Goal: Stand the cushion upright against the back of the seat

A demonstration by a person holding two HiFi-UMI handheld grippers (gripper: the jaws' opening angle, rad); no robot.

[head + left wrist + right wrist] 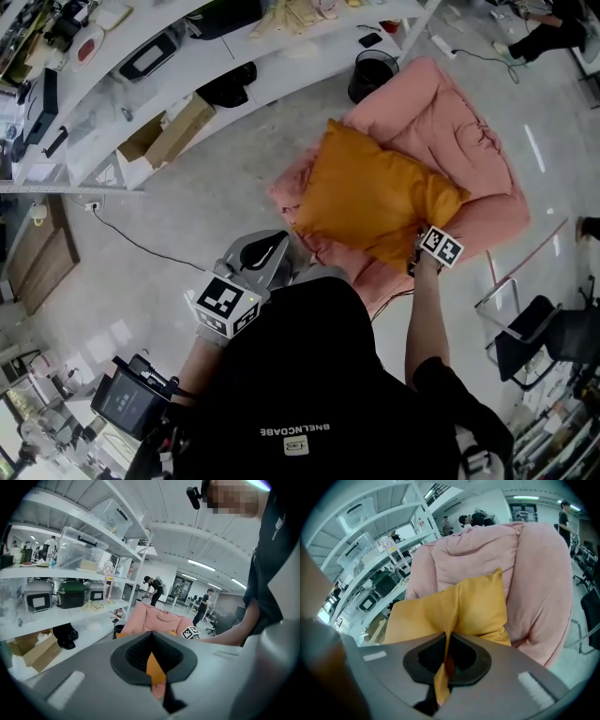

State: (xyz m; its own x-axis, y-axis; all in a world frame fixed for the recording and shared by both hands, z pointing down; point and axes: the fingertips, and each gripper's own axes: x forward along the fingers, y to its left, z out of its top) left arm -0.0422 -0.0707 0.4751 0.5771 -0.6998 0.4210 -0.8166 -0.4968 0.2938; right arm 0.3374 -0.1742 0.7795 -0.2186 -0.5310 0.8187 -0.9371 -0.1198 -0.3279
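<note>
My right gripper (448, 644) is pinched shut on the near edge of the orange cushion (370, 202), which lies slumped across the pink seat (487, 216). The left gripper (151, 649) is closed and looks empty. I'd lift slowly and tip the top towards the backrest (441, 112).

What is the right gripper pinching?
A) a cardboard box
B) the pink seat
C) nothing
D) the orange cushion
D: the right gripper has its jaws shut on an edge of the orange cushion, which rests on the pink seat.
</note>
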